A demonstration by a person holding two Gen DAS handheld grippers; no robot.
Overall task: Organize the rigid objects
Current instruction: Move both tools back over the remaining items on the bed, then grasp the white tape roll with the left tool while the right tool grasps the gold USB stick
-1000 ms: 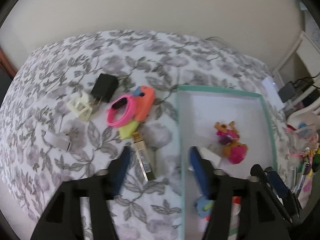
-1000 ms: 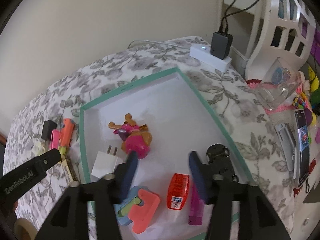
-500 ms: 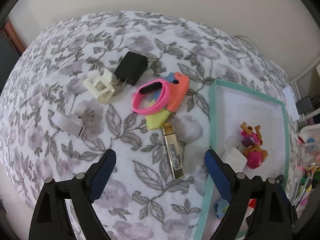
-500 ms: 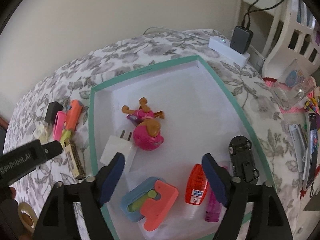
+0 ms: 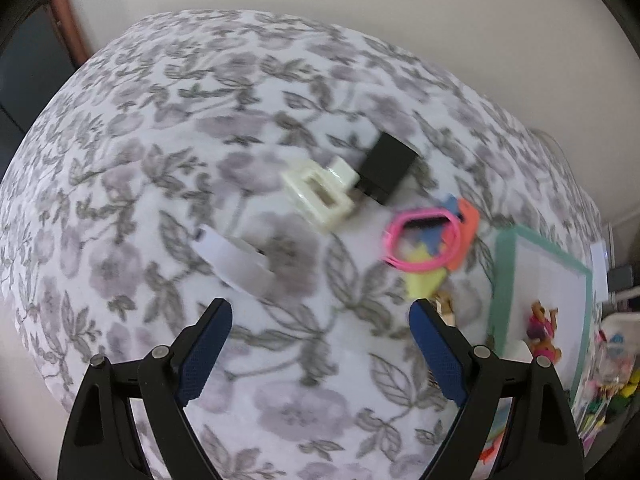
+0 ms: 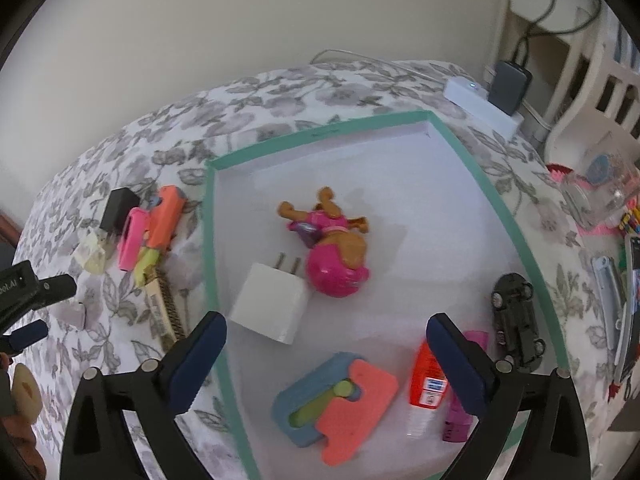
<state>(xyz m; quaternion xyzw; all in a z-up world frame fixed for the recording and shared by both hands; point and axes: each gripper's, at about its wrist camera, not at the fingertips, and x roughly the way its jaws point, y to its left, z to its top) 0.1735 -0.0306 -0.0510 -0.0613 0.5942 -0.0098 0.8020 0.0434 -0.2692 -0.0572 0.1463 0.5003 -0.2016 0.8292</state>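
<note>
A white tray with a green rim holds a pink toy dog, a white charger, a blue and orange puzzle block, a red tube and a black toy car. My right gripper is open and empty above them. My left gripper is open and empty over the floral cloth. Ahead of it lie a white clip-like piece, a cream hair claw, a black charger, a pink band and an orange piece.
A gold bar-shaped object lies beside the tray's left rim. A white box with a dark adapter sits behind the tray. A glass jar, pens and a phone crowd the right edge. The tray edge shows in the left wrist view.
My left gripper has swung left, away from the tray and over the loose items, and its jaws have opened wide. My right gripper has opened wider and pulled back above the tray.
</note>
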